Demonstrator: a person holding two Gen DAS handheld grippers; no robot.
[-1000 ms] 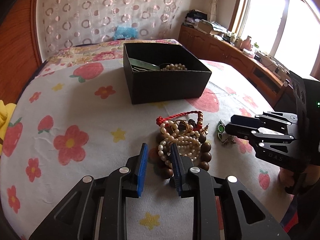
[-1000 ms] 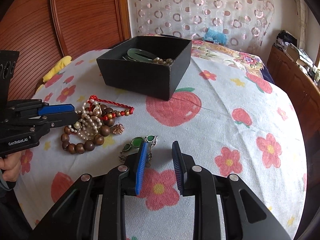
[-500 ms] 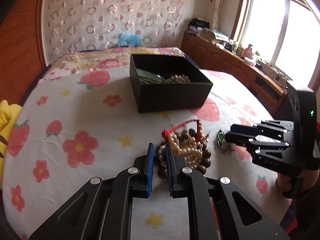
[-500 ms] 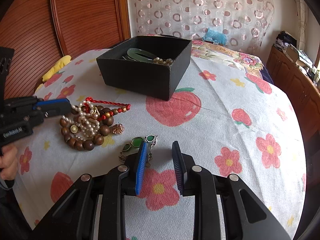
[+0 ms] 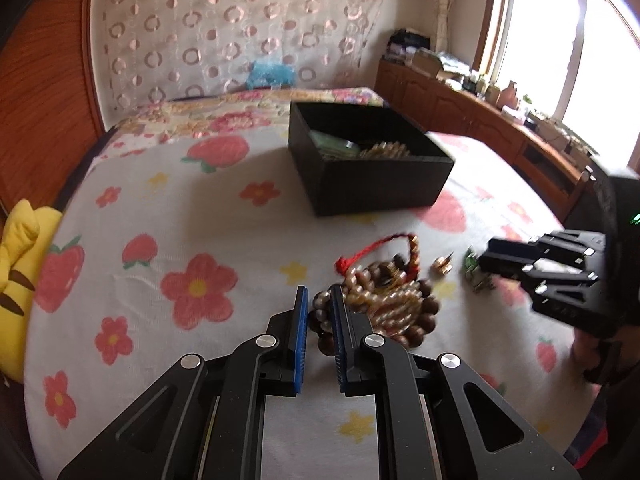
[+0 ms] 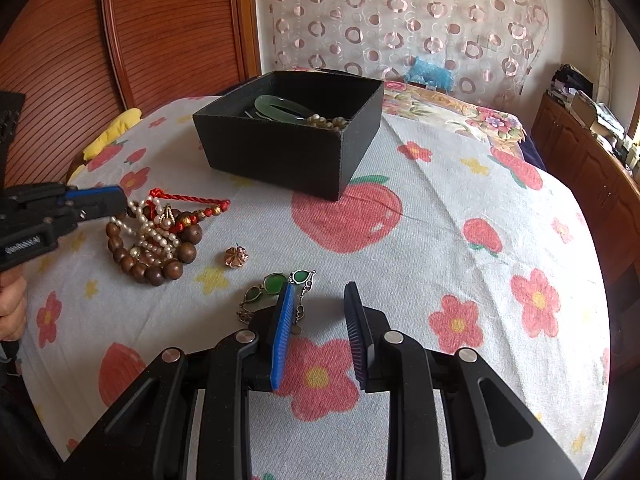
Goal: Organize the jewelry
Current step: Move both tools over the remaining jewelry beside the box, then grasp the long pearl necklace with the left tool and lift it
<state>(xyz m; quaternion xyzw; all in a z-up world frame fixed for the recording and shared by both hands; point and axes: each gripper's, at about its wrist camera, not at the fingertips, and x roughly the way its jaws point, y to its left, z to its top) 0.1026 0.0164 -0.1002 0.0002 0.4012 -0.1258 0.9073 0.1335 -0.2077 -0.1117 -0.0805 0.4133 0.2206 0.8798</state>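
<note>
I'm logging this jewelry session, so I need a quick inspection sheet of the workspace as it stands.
Surface: floral bedspread.
Job's things: black box holds a green bangle; wooden bead bracelet tangled with pearls; flower earring and green-stone piece lie loose.
Clutter: yellow plush at the edge.
Grippers: left gripper shut on wooden bead bracelet; right gripper open, empty.
Cables: nothing seen.
Surroundings: wooden headboard, patterned curtain.

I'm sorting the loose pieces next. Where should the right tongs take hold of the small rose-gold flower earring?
Probably from straight above, pinching the flower earring across its petal head. It lies low on the bedspread, apart from the bead pile and the green earrings, so both sides are free. The right tongs stand open nearby.
</note>
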